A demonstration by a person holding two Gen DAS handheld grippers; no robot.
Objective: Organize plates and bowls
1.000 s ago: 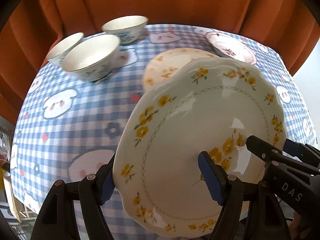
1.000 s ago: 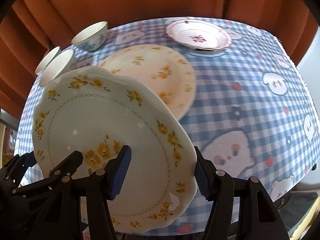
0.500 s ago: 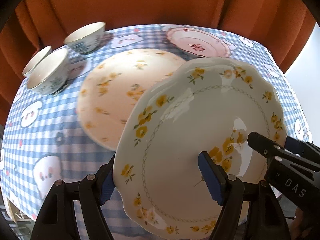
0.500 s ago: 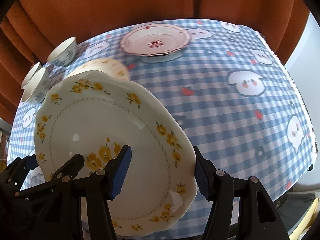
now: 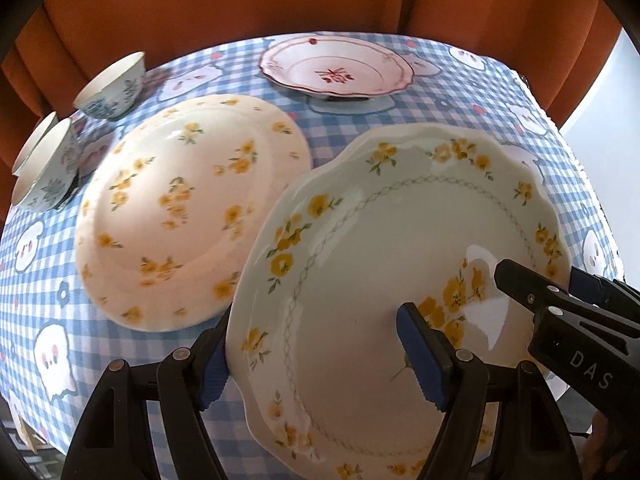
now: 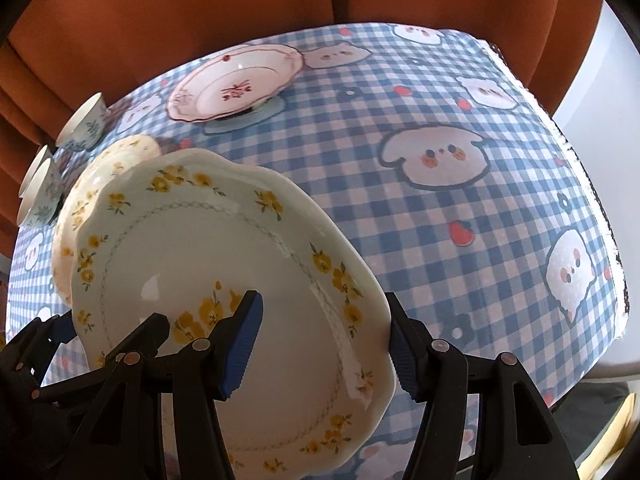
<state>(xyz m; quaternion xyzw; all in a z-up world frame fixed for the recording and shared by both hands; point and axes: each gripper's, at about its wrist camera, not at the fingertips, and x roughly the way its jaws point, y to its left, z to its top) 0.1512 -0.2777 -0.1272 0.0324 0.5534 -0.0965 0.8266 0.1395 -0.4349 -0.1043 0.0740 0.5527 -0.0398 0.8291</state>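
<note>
- Left hand-held gripper clamps one edge of the scalloped yellow-flower plate, its jaws part-open around the rim
- Right hand-held gripper grips the opposite edge likewise
- The plate hangs tilted above the counter, overlapping a cream floral plate
- Pink-rimmed plate and bowls sit farther back

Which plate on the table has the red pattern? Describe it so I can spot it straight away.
Start at the blue checked tablecloth and look to its far edge, near the orange curtain. The pink-rimmed plate sits there alone, beyond the cream plate with yellow flowers lying flat on the cloth. It is the only dish with a reddish scalloped rim and a red flower sprig at its centre; the other plates carry yellow flowers.
</note>
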